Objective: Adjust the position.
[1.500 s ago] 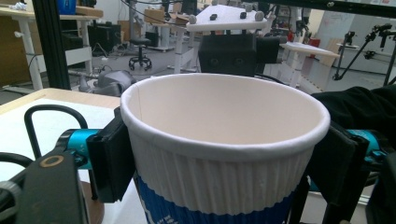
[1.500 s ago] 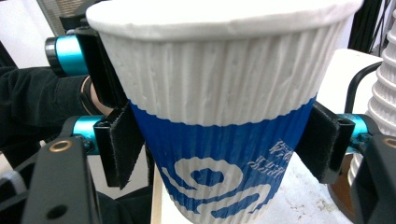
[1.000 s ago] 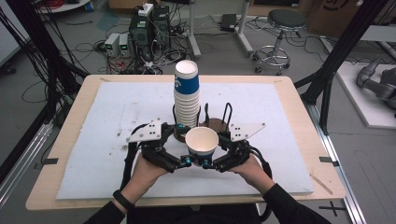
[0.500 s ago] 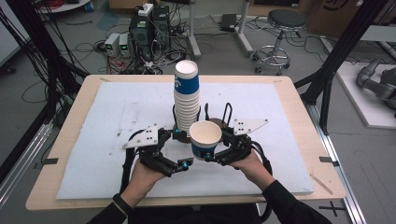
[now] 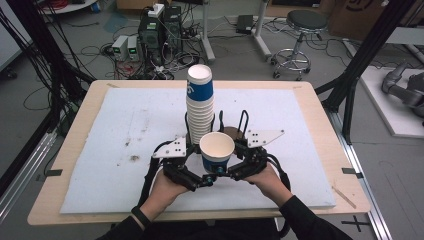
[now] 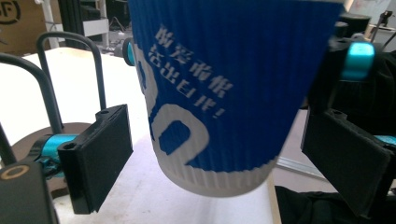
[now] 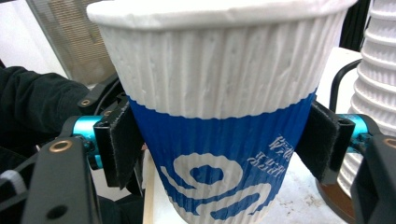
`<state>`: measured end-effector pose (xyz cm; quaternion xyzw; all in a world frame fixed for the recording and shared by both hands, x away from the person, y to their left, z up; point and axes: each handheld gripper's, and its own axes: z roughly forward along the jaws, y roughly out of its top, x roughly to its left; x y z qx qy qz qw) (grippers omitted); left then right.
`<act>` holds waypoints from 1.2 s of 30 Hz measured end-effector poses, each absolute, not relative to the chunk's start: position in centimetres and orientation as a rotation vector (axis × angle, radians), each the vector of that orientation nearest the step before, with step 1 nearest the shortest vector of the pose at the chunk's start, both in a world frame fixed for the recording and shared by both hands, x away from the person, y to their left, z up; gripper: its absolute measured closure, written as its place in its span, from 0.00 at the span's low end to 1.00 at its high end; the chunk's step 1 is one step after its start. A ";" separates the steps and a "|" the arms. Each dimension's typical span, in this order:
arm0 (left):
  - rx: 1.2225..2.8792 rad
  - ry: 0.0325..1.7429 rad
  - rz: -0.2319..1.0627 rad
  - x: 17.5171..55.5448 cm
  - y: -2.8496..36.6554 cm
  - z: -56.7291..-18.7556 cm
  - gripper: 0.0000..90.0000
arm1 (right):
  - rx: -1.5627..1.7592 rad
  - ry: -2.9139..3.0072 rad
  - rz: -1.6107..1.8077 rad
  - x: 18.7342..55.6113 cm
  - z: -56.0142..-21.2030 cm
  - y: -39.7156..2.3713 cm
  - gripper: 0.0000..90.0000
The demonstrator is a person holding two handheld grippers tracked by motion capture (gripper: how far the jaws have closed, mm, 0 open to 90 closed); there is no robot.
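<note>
Holding the blue-and-white paper cup (image 5: 216,150) upright above the near middle of the table (image 5: 320,107), just before the cup stack (image 5: 200,107), the right gripper (image 7: 224,140) fingers pinch it while the left gripper (image 6: 233,158) fingers stay spread off its sides, so keep the pinch gentle.

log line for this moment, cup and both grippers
right gripper: shut on single cup | left gripper: open, jaws clear of its sides | cup stack: upright behind on white mat
</note>
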<state>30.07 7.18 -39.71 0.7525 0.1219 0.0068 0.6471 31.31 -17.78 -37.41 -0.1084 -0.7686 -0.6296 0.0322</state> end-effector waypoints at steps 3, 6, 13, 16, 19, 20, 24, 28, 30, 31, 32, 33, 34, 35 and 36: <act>1.707 0.264 0.010 29.9 7.1 -39.7 0.15 | -0.324 -2.375 -1.935 31.1 -37.4 -17.6 0.28; 1.718 0.248 0.033 29.6 7.1 -39.5 0.18 | -0.313 -2.373 -1.936 30.9 -37.4 -17.5 0.28; 1.742 0.228 0.032 29.3 7.0 -39.7 0.32 | -0.287 -2.392 -1.928 30.5 -37.3 -17.2 0.28; 1.735 0.237 0.031 29.1 7.1 -39.7 0.33 | -0.282 -2.394 -1.926 30.4 -37.3 -17.1 0.27; 1.743 0.233 0.037 28.9 7.2 -39.7 0.33 | -0.272 -2.397 -1.923 30.3 -37.3 -17.0 0.27; 1.742 0.232 0.037 28.9 7.2 -39.6 0.33 | -0.272 -2.399 -1.921 30.2 -37.3 -17.0 0.27; 1.750 0.230 0.034 28.9 7.3 -39.6 0.33 | -0.275 -2.399 -1.924 30.2 -37.2 -17.0 0.22; 1.762 0.236 0.041 28.8 7.4 -39.8 0.33 | -0.295 -2.373 -1.932 30.3 -36.9 -17.2 0.19; 1.780 0.238 0.038 28.8 7.4 -39.9 0.33 | -0.296 -2.358 -1.949 30.3 -36.8 -17.3 0.18; 1.780 0.238 0.038 28.8 7.4 -39.9 0.33 | -0.296 -2.358 -1.949 30.3 -36.8 -17.3 0.18; 1.792 0.239 0.039 28.7 7.4 -39.9 0.33 | -0.296 -2.363 -1.945 30.3 -36.7 -17.2 0.18; 1.792 0.239 0.039 28.7 7.4 -39.9 0.33 | -0.296 -2.363 -1.945 30.3 -36.7 -17.2 0.18; 1.799 0.242 0.041 28.7 7.4 -39.9 0.33 | -0.298 -2.362 -1.946 30.3 -36.7 -17.1 0.18; 1.814 0.243 0.042 28.7 7.4 -39.9 0.33 | -0.297 -2.363 -1.941 30.2 -36.8 -16.9 0.18; 1.814 0.243 0.042 28.7 7.4 -39.9 0.33 | -0.297 -2.363 -1.941 30.2 -36.8 -16.9 0.18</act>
